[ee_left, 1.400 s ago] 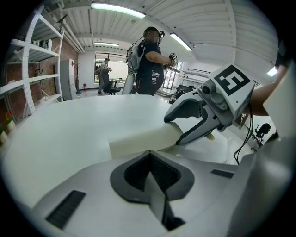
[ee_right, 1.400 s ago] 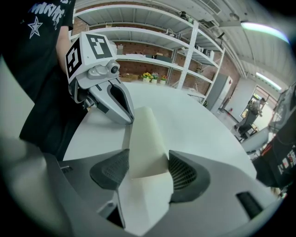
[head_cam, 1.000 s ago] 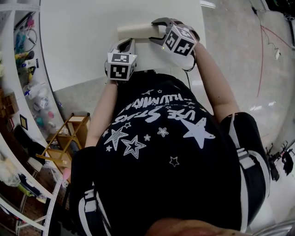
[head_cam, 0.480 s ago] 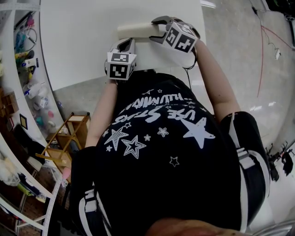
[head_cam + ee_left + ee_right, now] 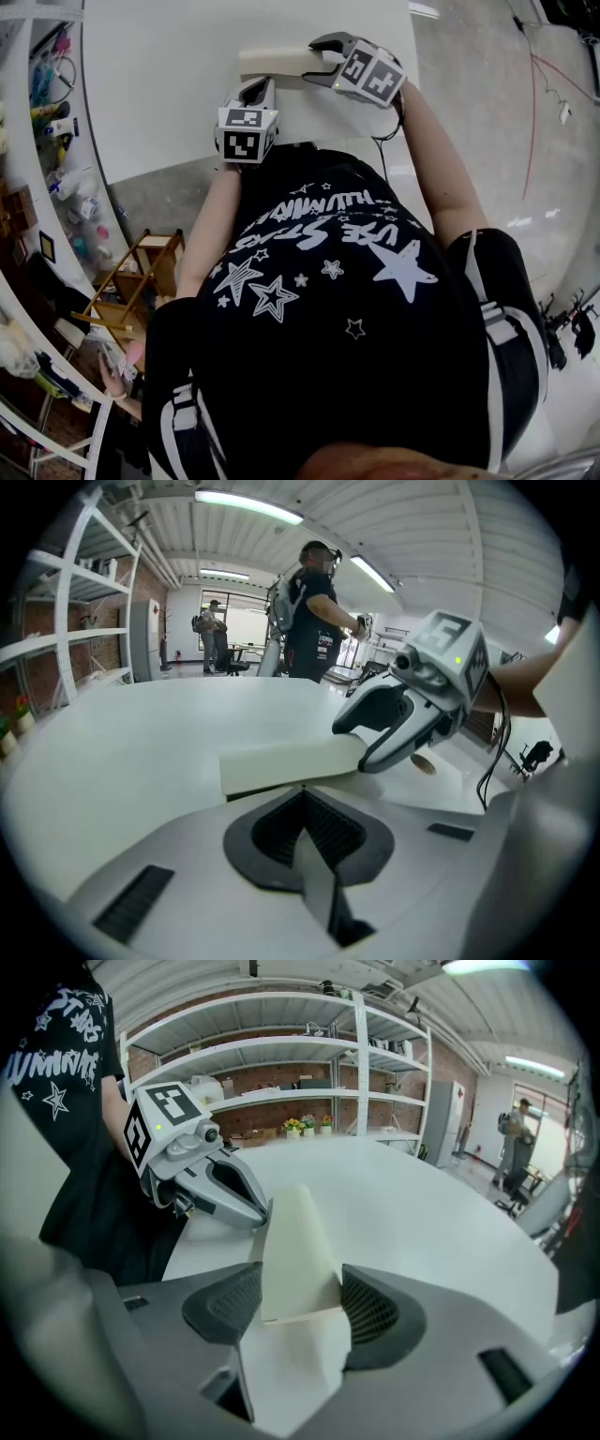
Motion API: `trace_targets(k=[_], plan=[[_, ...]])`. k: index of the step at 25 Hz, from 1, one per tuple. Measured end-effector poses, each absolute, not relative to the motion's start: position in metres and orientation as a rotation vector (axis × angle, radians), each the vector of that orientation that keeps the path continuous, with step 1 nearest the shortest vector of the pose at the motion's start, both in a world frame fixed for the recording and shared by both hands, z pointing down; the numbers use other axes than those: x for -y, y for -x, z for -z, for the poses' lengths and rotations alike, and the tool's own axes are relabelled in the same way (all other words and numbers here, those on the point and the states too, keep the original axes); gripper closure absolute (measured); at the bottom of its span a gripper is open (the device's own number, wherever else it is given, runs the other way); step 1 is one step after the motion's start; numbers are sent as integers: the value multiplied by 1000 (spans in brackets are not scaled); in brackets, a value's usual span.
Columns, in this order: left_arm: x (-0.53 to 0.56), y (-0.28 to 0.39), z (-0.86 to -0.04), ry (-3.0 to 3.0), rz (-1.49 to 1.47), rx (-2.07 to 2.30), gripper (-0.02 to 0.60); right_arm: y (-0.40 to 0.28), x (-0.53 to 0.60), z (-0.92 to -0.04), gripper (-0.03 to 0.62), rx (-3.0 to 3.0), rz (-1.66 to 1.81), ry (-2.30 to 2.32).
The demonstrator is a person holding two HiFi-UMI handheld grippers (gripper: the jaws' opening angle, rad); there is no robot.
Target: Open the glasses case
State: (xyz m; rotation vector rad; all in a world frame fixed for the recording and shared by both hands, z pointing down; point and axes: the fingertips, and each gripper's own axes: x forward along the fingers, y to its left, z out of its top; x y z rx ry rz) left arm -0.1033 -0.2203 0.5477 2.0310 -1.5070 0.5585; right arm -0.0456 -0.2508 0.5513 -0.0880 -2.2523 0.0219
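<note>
A cream glasses case lies closed on the white table. My right gripper is shut on its right end; in the right gripper view the case stands wedged between the two dark pads of that gripper. My left gripper sits at the case's near long edge. In the left gripper view its jaws are closed together, and this left gripper has its tips pinched at the lower edge of the case. The right gripper shows beyond.
Shelving with small items stands left of the table, and a wooden stool sits on the floor below it. People stand far off in the room. The table's near edge runs close to my body.
The right gripper has turned slightly, its marker cube tipping over, with the case still in it. The left gripper has stayed put.
</note>
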Motion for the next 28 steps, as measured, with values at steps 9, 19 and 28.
trace_targets(k=[9,19,28], plan=[[222,105,-545,-2033,-565,1492,569,41,248,-547,319,2256,-95,173],[224,101,-546,-2036,-567,1476,569,36,272,-534,319,2344,-218,96],[224,106,-545,-2021,-561,1496,569,39,312,-524,319,2452,-290,-151]])
